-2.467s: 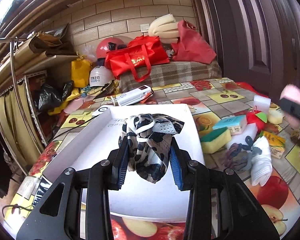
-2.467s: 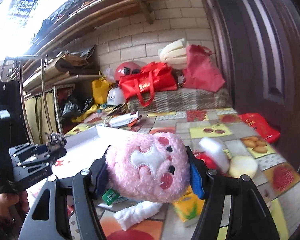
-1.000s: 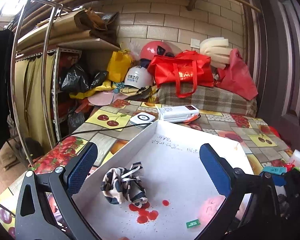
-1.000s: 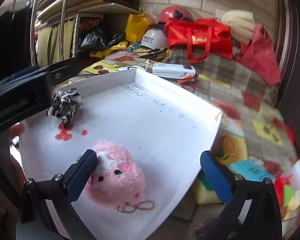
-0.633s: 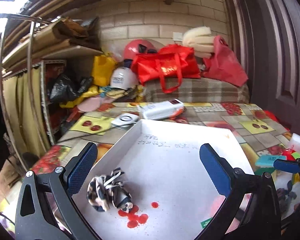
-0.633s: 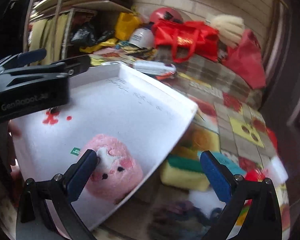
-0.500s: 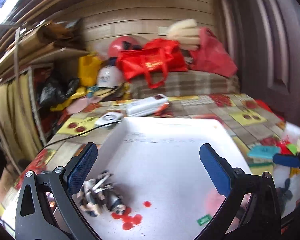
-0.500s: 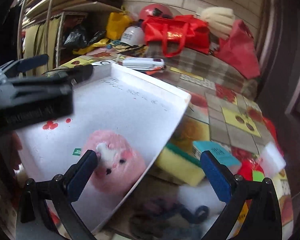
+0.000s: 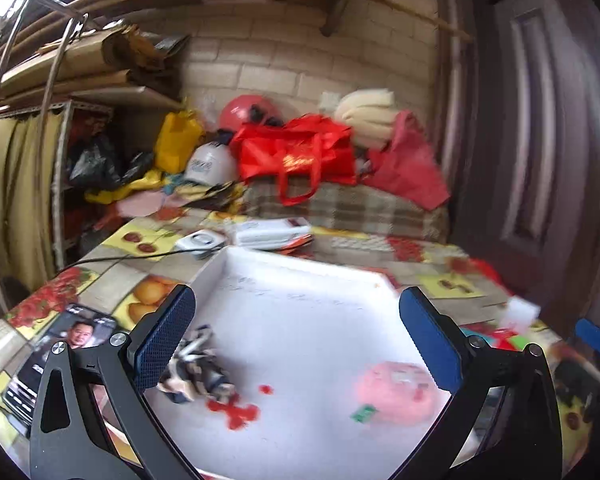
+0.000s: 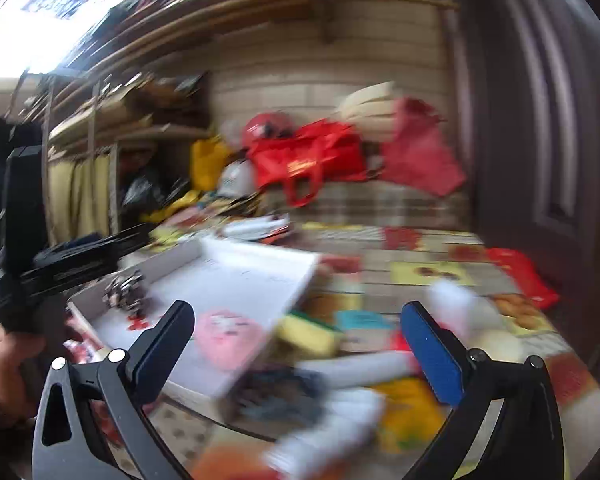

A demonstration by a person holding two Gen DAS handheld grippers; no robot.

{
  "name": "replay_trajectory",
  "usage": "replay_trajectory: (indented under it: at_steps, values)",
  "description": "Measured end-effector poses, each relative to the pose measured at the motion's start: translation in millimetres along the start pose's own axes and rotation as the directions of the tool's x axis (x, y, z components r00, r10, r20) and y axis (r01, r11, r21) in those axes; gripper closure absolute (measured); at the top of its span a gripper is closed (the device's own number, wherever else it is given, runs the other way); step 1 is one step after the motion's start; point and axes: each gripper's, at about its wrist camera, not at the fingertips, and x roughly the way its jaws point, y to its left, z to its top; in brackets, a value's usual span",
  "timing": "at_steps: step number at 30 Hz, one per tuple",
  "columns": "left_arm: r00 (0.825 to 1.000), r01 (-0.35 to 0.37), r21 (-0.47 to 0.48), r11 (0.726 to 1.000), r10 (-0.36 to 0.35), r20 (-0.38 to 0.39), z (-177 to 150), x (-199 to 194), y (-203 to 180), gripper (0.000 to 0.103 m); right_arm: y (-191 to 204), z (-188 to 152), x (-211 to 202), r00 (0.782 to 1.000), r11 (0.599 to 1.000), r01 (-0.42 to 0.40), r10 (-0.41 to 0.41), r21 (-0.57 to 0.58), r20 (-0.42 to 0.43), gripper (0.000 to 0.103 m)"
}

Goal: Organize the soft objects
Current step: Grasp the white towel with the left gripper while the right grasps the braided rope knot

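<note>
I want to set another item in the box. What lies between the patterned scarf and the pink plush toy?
Only small red marks on the white box floor near the scarf; otherwise bare up to the plush toy, seen in the left wrist view.

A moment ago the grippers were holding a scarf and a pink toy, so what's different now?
Both let go. The left gripper dropped the spotted scarf into the white tray and stands open. The right gripper set the pink plush toy in the tray too, then swung open toward the sponges. The tray stayed put.
</note>
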Motion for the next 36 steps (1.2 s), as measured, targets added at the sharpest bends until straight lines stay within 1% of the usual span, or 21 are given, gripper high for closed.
replay_trajectory:
  at_steps: [2, 4, 5, 7, 8, 10, 12, 15, 16, 18, 19, 22, 24, 27, 28, 29, 30, 31, 32, 34, 36]
  values:
    - [0.997, 0.057, 0.055, 0.997, -0.06, 0.049, -2, -12, -15, 0.0, -32, -2, -21, 0.995, 0.995, 0.092, -0.093, 0.045, 0.026, 0.0]
    - [0.987, 0.122, 0.151, 0.981, -0.135, 0.085, -9, -23, -36, 0.0, -62, -9, -33, 0.985, 0.982, 0.17, -0.169, 0.084, -0.012, 0.0]
    - [0.983, 0.152, 0.183, 0.971, -0.168, 0.072, -10, -25, -44, 0.0, -76, -11, -38, 0.98, 0.974, 0.199, -0.197, 0.111, -0.031, 0.0]
    - [0.967, 0.244, 0.221, 0.944, -0.254, 0.015, -15, -27, -61, 0.0, -112, -16, -55, 0.962, 0.944, 0.274, -0.271, 0.182, -0.043, 0.0]
    - [0.952, 0.305, 0.222, 0.926, -0.302, -0.046, -17, -25, -69, 0.0, -124, -18, -61, 0.951, 0.931, 0.307, -0.304, 0.195, -0.047, 0.0]
    - [0.908, 0.409, 0.194, 0.892, -0.377, -0.181, -24, -17, -85, 0.0, -148, -22, -69, 0.928, 0.903, 0.372, -0.363, 0.217, -0.079, 0.0]
    - [0.849, 0.496, 0.175, 0.851, -0.432, -0.303, -32, -8, -102, 0.0, -165, -28, -70, 0.927, 0.896, 0.374, -0.351, 0.24, -0.131, 0.0]
    - [0.803, 0.57, 0.199, 0.798, -0.489, -0.341, -35, -14, -123, 0.0, -178, -36, -61, 0.94, 0.909, 0.315, -0.259, 0.273, -0.22, 0.0]
    - [0.78, 0.596, 0.185, 0.782, -0.508, -0.364, -36, -15, -129, 0.0, -178, -39, -55, 0.942, 0.917, 0.289, -0.221, 0.275, -0.254, 0.0]
    - [0.746, 0.624, 0.168, 0.763, -0.518, -0.418, -41, -13, -141, 0.001, -176, -46, -48, 0.938, 0.931, 0.241, -0.151, 0.275, -0.311, 0.0]
    - [0.735, 0.63, 0.169, 0.758, -0.51, -0.447, -44, -11, -148, 0.003, -173, -50, -39, 0.928, 0.938, 0.218, -0.113, 0.271, -0.355, 0.0]
    - [0.715, 0.624, 0.178, 0.761, -0.463, -0.525, -55, -3, -166, 0.016, -168, -56, -16, 0.883, 0.945, 0.217, -0.082, 0.245, -0.462, 0.003]
    - [0.699, 0.622, 0.171, 0.764, -0.444, -0.56, -61, 2, -171, 0.021, -167, -57, -6, 0.859, 0.949, 0.227, -0.09, 0.218, -0.504, 0.003]
    - [0.683, 0.61, 0.176, 0.773, -0.4, -0.611, -70, 10, -182, 0.022, -163, -58, 13, 0.82, 0.963, 0.213, -0.085, 0.164, -0.566, 0.004]
    - [0.684, 0.6, 0.186, 0.778, -0.378, -0.624, -73, 13, -184, 0.023, -160, -59, 20, 0.803, 0.969, 0.201, -0.08, 0.143, -0.59, 0.007]
    - [0.683, 0.59, 0.198, 0.783, -0.354, -0.639, -76, 16, -187, 0.024, -156, -62, 27, 0.784, 0.976, 0.181, -0.067, 0.124, -0.617, 0.016]
    - [0.685, 0.581, 0.206, 0.788, -0.336, -0.646, -78, 19, -186, 0.029, -154, -62, 30, 0.776, 0.979, 0.177, -0.079, 0.096, -0.626, 0.019]
    - [0.692, 0.565, 0.213, 0.797, -0.317, -0.649, -79, 20, -186, 0.034, -150, -62, 31, 0.778, 0.983, 0.169, -0.089, 0.071, -0.622, 0.04]
    - [0.694, 0.558, 0.21, 0.803, -0.312, -0.649, -79, 22, -184, 0.035, -148, -61, 29, 0.783, 0.985, 0.162, -0.095, 0.053, -0.615, 0.056]
    - [0.686, 0.542, 0.182, 0.821, -0.307, -0.66, -79, 25, -179, 0.046, -147, -61, 27, 0.786, 0.987, 0.155, -0.094, 0.047, -0.61, 0.056]
    - [0.67, 0.529, 0.155, 0.834, -0.298, -0.68, -81, 28, -175, 0.047, -151, -61, 22, 0.792, 0.986, 0.151, -0.076, 0.074, -0.605, 0.057]
